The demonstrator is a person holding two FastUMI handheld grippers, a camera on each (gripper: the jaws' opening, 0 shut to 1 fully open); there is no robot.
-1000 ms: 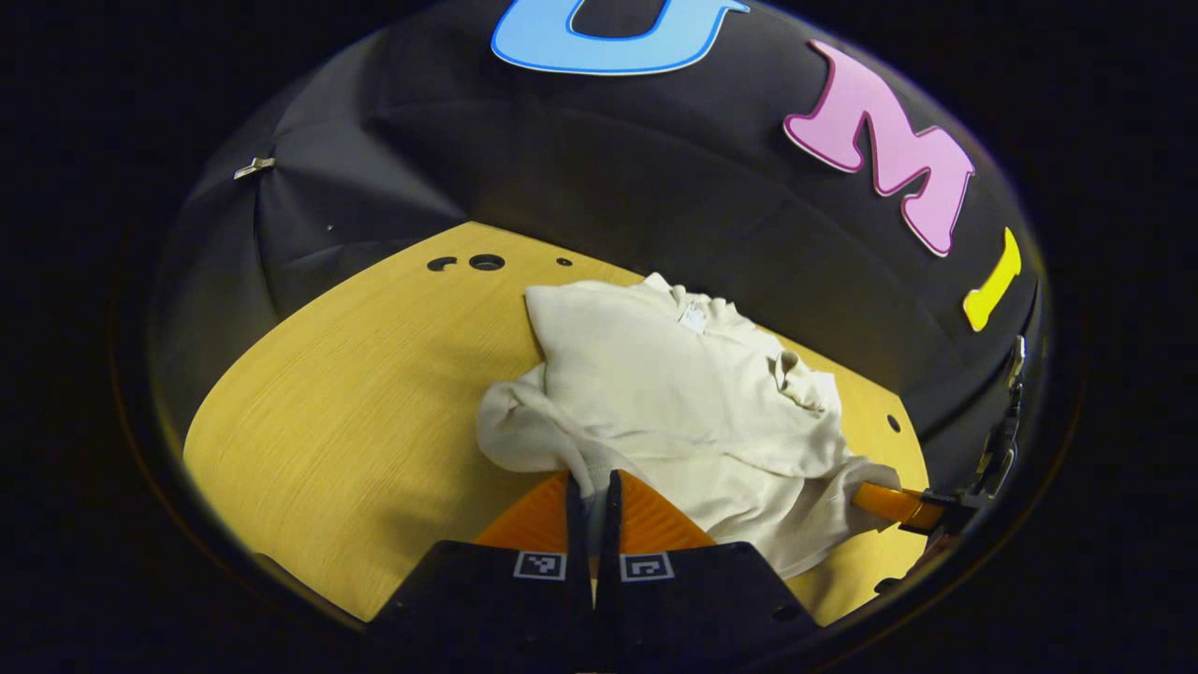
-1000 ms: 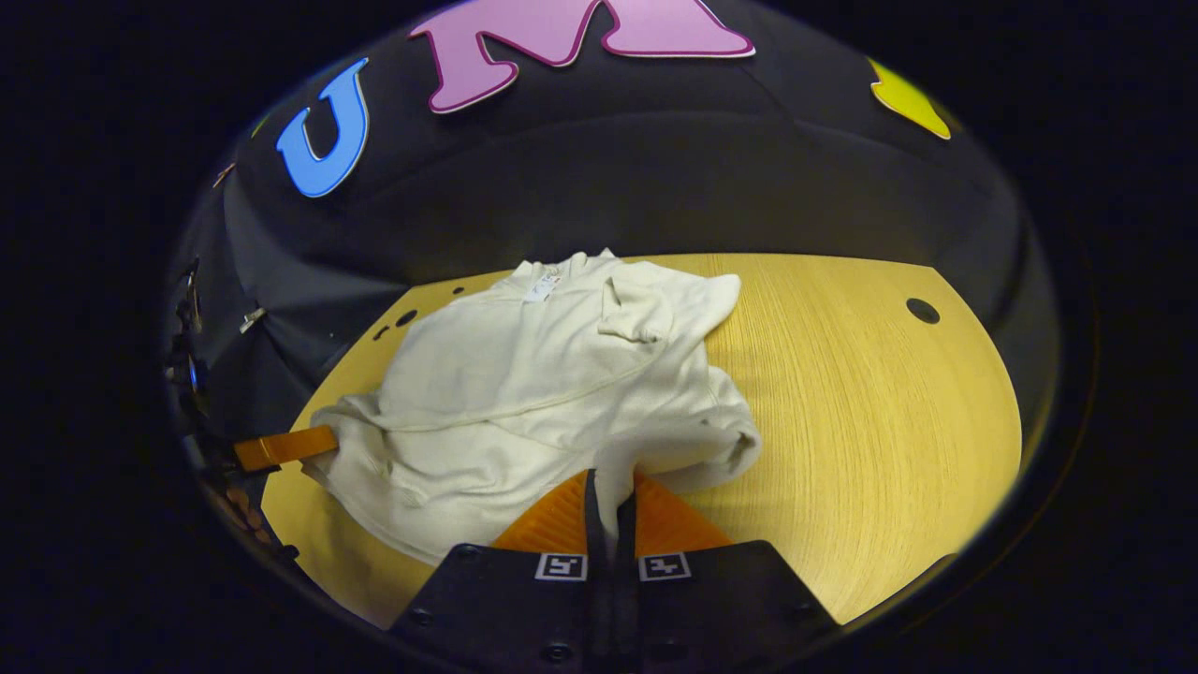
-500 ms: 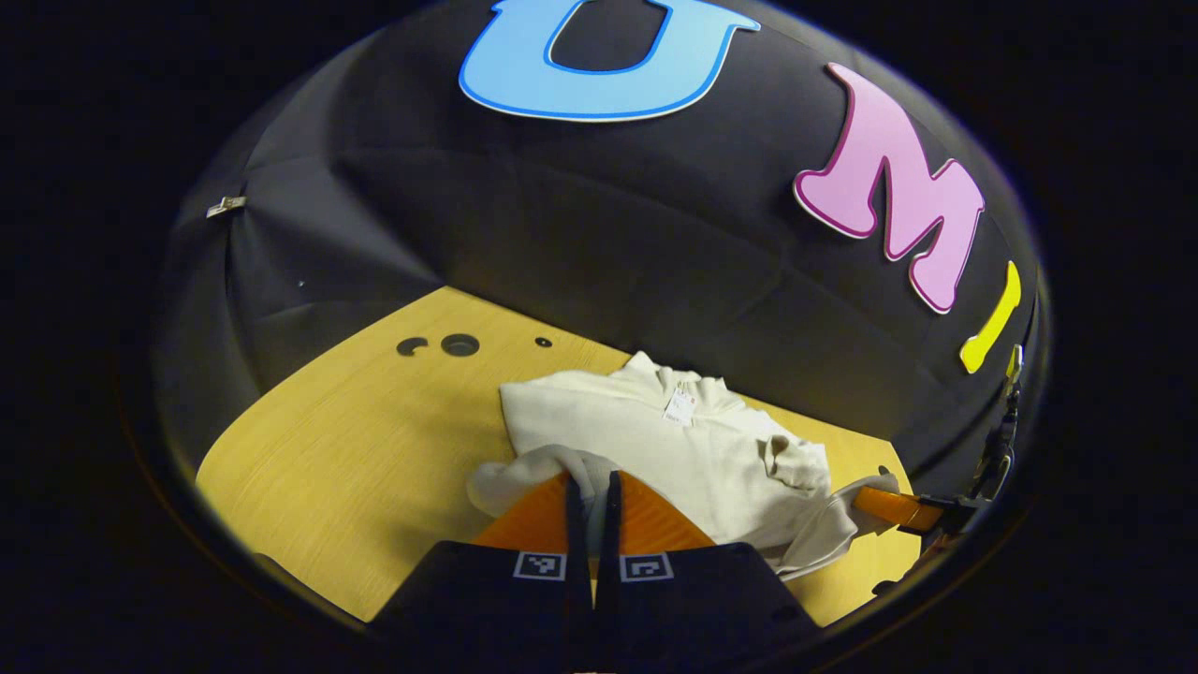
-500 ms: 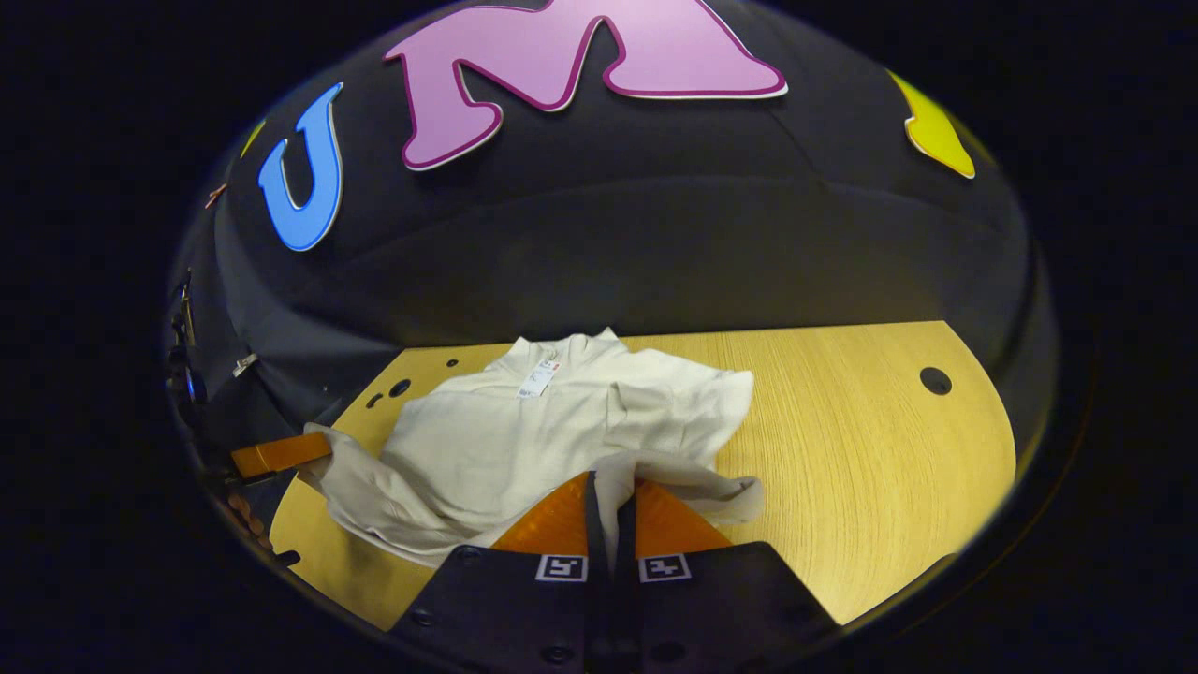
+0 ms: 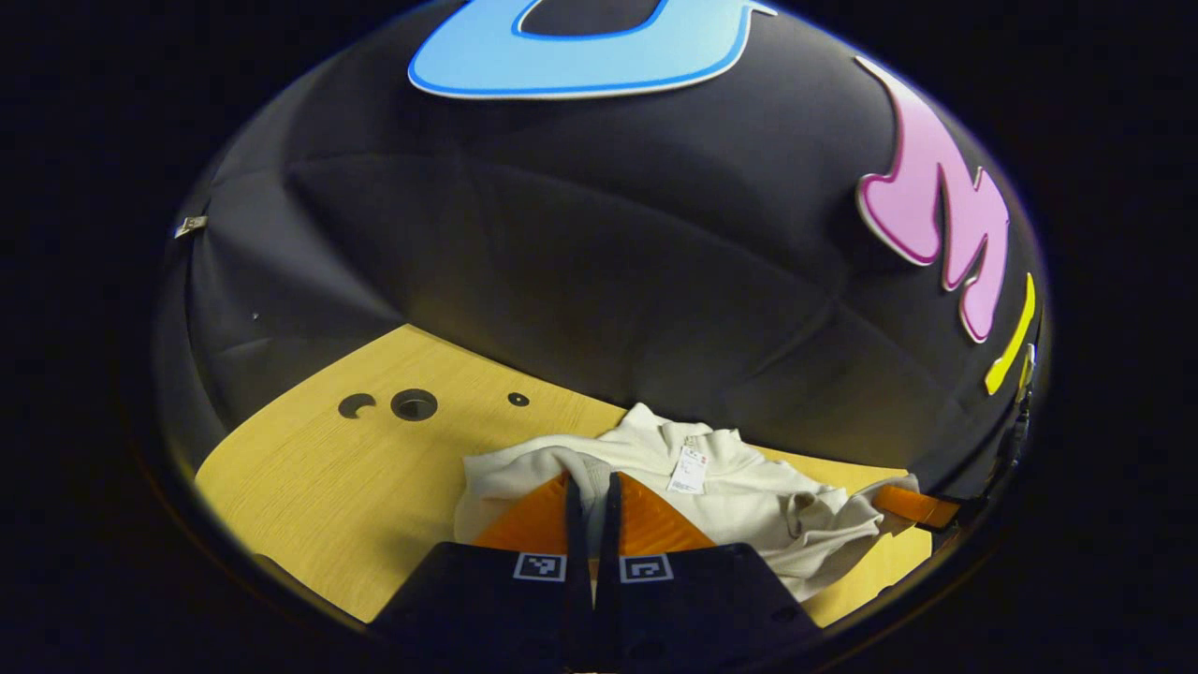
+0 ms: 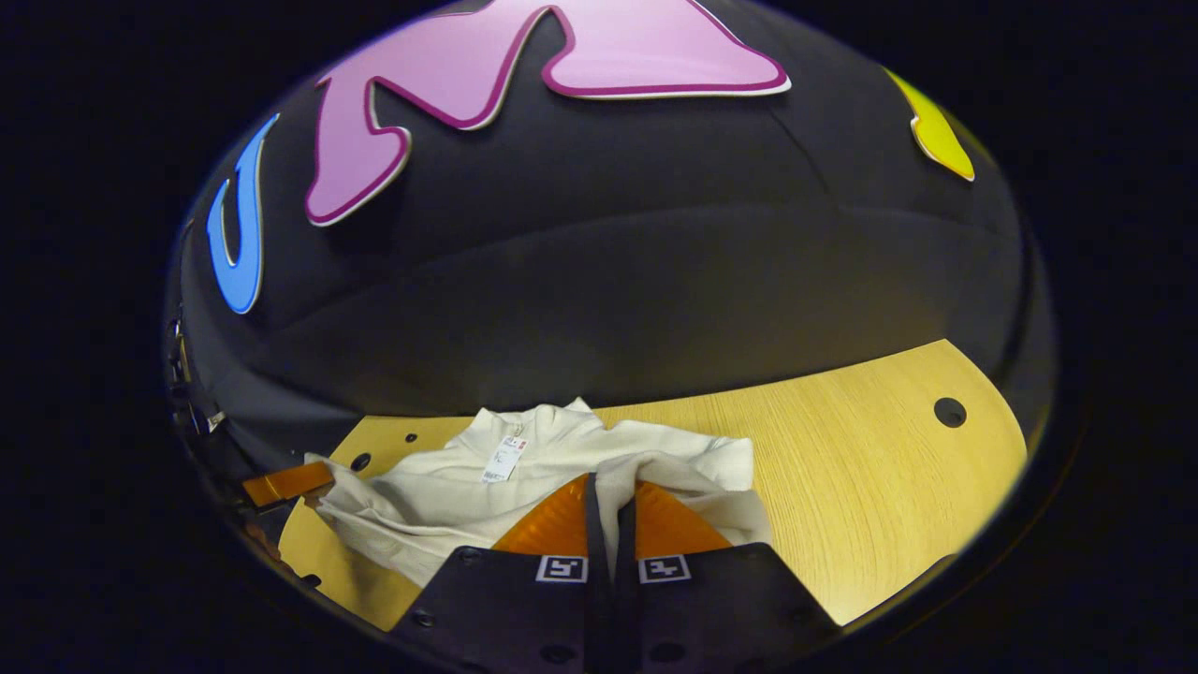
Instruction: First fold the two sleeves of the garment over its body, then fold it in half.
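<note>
Here we held a cream garment (image 5: 739,501) on the wooden table (image 5: 328,468), left gripper (image 5: 591,487) and right gripper (image 6: 610,491) each clenched on its hem, which we judged should land level with the collar before release.

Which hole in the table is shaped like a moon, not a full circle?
In the left gripper view, the leftmost hole on the wooden table: it is a crescent, while the two holes beside it are round.

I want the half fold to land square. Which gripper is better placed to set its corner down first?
Neither clearly: left gripper and right gripper each pinch garment fabric near the collar tag.
</note>
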